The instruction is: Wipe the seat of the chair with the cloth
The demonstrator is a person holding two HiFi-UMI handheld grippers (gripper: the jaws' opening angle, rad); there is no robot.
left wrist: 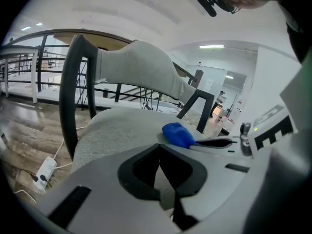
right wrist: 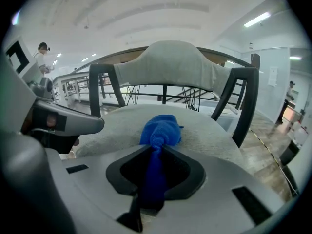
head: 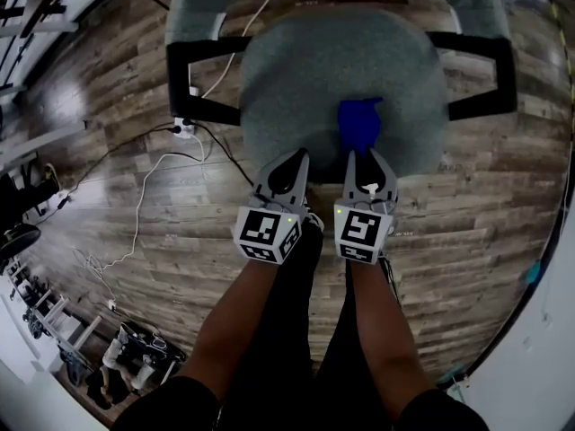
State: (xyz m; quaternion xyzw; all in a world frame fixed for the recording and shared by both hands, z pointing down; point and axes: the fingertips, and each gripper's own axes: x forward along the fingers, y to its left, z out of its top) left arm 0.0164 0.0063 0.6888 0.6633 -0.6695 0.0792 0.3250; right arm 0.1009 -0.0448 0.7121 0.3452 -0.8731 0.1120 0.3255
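The chair has a round grey fabric seat (head: 305, 70) (left wrist: 117, 126) (right wrist: 209, 130), black armrests (head: 202, 79) and a grey backrest (right wrist: 170, 67). A blue cloth (head: 360, 124) (right wrist: 160, 133) (left wrist: 178, 134) lies bunched on the seat's near right part. My right gripper (head: 367, 155) (right wrist: 155, 147) is shut on the blue cloth, which runs back between its jaws. My left gripper (head: 292, 158) (left wrist: 158, 147) hovers at the seat's near edge, just left of the right one, shut with nothing in it.
Wood-plank floor (head: 135, 196) surrounds the chair. A white power strip (head: 183, 129) (left wrist: 43, 172) and white cables (head: 139, 214) lie on the floor to the left. The person's legs (head: 296, 330) stand right in front of the seat. Railings (left wrist: 29, 77) run behind.
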